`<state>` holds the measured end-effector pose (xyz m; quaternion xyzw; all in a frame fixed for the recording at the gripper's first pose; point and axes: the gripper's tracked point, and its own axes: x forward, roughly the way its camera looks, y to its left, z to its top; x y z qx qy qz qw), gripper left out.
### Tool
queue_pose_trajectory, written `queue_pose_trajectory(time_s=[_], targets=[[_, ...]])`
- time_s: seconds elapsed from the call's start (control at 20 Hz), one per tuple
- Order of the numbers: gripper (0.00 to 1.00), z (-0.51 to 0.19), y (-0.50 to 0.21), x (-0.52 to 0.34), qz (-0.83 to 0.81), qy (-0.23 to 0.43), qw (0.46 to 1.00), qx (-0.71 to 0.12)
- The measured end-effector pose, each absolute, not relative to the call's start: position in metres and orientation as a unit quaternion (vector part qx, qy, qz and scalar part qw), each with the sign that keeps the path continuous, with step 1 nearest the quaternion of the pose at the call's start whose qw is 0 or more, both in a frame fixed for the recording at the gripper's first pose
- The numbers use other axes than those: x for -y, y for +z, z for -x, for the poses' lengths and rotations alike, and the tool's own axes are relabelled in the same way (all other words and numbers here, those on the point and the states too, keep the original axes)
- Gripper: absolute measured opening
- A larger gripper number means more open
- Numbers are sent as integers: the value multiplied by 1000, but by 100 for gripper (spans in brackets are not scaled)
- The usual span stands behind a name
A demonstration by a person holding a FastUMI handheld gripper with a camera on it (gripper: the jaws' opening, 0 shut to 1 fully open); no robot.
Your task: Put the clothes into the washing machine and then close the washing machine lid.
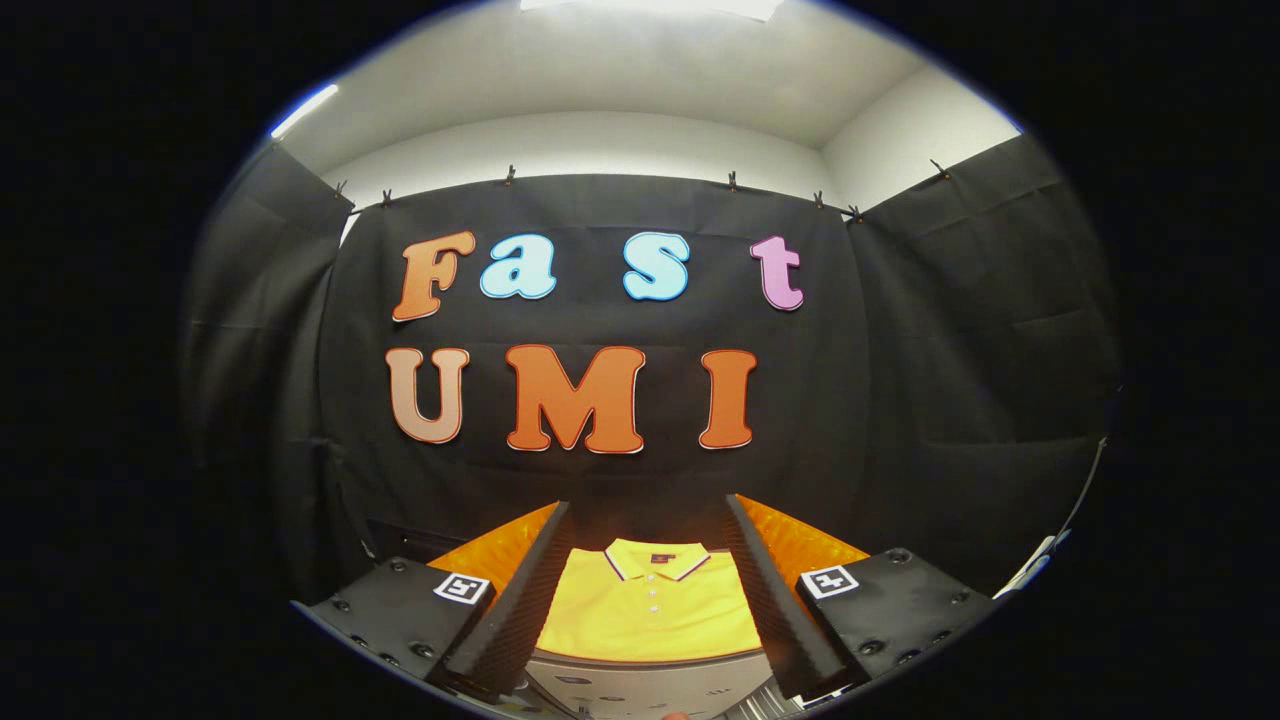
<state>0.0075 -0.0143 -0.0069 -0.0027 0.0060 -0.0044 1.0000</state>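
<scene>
A yellow polo shirt (650,608) with a striped collar lies flat on an orange surface (800,545), collar toward the booth wall. My gripper (648,520) is open; its two fingers (520,600) stand well apart on either side of the shirt, above it and touching nothing. Below the shirt, closest to me, a light grey panel (640,685) with small markings shows between the fingers; it may be the washing machine's top, but I cannot tell.
The black cloth wall hangs just beyond the orange surface and wraps round both sides. A white strip (1035,565) runs along the right side near the cloth.
</scene>
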Motion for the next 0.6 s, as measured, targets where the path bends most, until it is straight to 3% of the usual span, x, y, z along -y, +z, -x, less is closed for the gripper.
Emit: queue_pose_trajectory(time_s=[0.6], targets=[[97, -11, -8, 8, 9, 2, 1000, -12]])
